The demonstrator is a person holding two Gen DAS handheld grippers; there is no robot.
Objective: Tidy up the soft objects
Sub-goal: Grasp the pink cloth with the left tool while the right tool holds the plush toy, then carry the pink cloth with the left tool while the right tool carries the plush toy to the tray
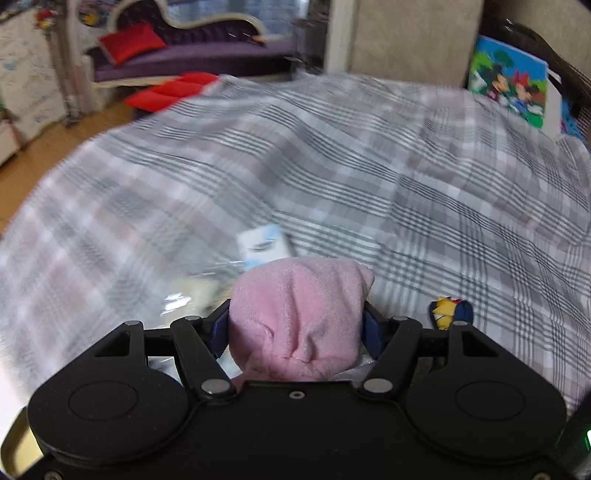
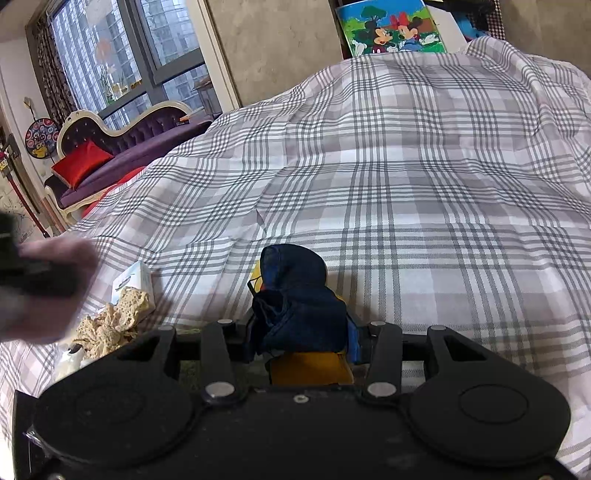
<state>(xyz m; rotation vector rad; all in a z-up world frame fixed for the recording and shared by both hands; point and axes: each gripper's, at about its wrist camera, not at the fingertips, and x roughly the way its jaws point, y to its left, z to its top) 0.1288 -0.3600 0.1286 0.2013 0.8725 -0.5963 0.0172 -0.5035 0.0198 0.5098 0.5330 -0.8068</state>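
My left gripper [image 1: 297, 325] is shut on a pink fleece bundle [image 1: 299, 314], which bulges out between its blue pads above the plaid bed cover [image 1: 369, 166]. In the right wrist view, my right gripper [image 2: 301, 332] is shut on a dark blue and orange soft toy [image 2: 295, 295], held just over the bed. The same toy shows as a small blue and yellow shape [image 1: 450, 312] at the right of the left wrist view. The left gripper and its pink load appear as a blur [image 2: 40, 284] at the left edge of the right wrist view.
A cream lace cloth [image 2: 110, 325] and a white tissue pack [image 2: 135, 282] lie on the bed at the left, with clear plastic wrapping [image 1: 192, 295] nearby. A cartoon picture board [image 2: 391, 29] leans at the bed's far end. A purple chaise with a red cushion [image 2: 81, 162] stands beyond the left edge.
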